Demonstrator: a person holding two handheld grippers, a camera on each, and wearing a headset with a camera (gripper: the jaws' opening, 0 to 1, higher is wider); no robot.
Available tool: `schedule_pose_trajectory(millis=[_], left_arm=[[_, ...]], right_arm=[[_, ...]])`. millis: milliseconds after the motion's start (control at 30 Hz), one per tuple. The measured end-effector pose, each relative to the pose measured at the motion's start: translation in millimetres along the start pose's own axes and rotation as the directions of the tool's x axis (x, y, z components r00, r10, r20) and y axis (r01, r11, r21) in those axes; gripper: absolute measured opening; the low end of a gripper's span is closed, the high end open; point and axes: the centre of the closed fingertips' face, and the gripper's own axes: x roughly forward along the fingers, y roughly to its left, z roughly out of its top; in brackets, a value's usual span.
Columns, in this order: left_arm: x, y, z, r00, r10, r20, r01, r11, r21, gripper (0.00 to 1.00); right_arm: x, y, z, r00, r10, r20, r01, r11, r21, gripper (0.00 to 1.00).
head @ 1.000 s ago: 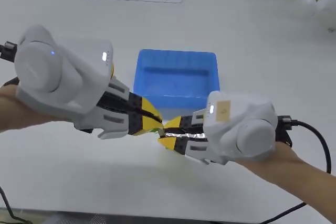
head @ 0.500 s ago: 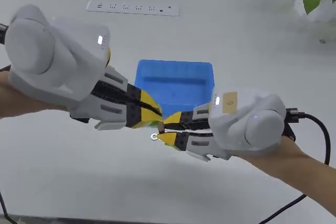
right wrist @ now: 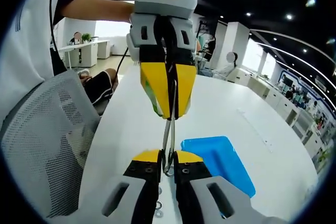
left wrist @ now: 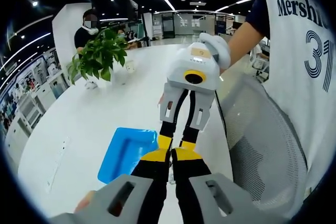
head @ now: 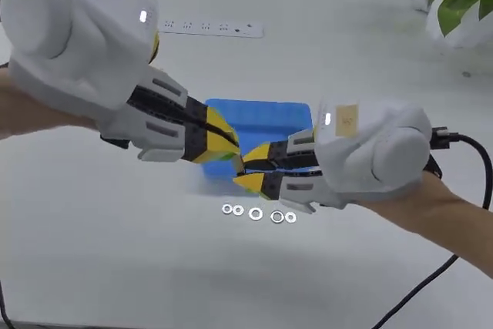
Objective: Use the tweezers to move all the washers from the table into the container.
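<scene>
The washers (head: 256,213) are seen in a short row on the white table (head: 115,260), on the person's side of the blue container (head: 266,117) and apart from it. The row is placed directly under the two grippers, which are held in the air above the table. It is judged that the right gripper (head: 243,172) is a little nearer to the row than the left gripper (head: 229,153).

The tweezers (right wrist: 169,137) are held between the two grippers, tip against tip. In the right gripper view, the thin metal arms are seen to run from the yellow jaws of the left gripper (right wrist: 169,114) down into the jaws of the right gripper (right wrist: 167,158). The long axis is therefore laid from one gripper to the other, about level with the table, and it is not pointed at the washers.

Both pairs of jaws are pressed together on the tweezers, one pair at each end. Which end is the working tip cannot be told. No washer is seen between the arms of the tweezers, and no washer can be made out in the container. For the coming move, it is judged that the tweezers must be turned down to the row.
</scene>
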Motion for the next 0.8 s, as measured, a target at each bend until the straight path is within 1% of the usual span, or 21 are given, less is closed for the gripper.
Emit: schedule_pose_trajectory(millis=[133,167,200,300,433,500,600,700,800], left_arm=[[0.1,9.3,3.1,0.9999,-0.001,-0.011,0.001,1.0,0.017,0.06],[-0.2,13.9,3.6,0.9999,0.002,-0.015,-0.001,1.0,0.018,0.06],[-0.6,19.5,5.7,0.9999,0.009,-0.011,-0.009,1.0,0.016,0.06],[-0.1,30.7,8.9,0.9998,0.018,-0.012,-0.018,1.0,0.026,0.06],[0.9,43.5,10.7,0.9998,0.01,-0.015,-0.009,1.0,0.023,0.06],[2.1,51.2,9.6,0.9999,0.007,-0.014,-0.007,1.0,0.007,0.06],[5.1,59.3,6.4,0.9999,0.002,-0.016,-0.002,1.0,-0.009,0.06],[11.2,67.5,1.4,0.9998,-0.003,-0.019,0.003,1.0,-0.023,0.06],[19.0,73.3,-3.6,0.9997,-0.006,-0.025,0.005,1.0,-0.03,0.06]], right_arm=[[0.5,-12.1,2.1,1.0,-0.008,0.002,0.008,1.0,-0.006,0.1],[0.7,-15.5,2.4,0.9999,-0.011,0.002,0.011,1.0,-0.01,0.1],[0.9,-21.7,3.7,0.9998,-0.018,0.009,0.018,1.0,-0.005,0.1],[2.4,-34.8,5.3,0.9994,-0.03,0.017,0.03,1.0,-0.001,0.1],[5.5,-47.3,6.1,0.9992,-0.031,0.026,0.031,1.0,0.001,0.1],[8.1,-52.8,5.3,0.9992,-0.029,0.028,0.029,1.0,0.002,0.1],[11.3,-60.6,1.4,0.9992,-0.029,0.027,0.028,1.0,0.003,0.1],[15.2,-67.0,-5.3,0.9995,-0.026,0.019,0.026,1.0,0.008,0.1],[18.9,-71.7,-13.6,0.9997,-0.022,0.009,0.022,1.0,0.019,0.1]])
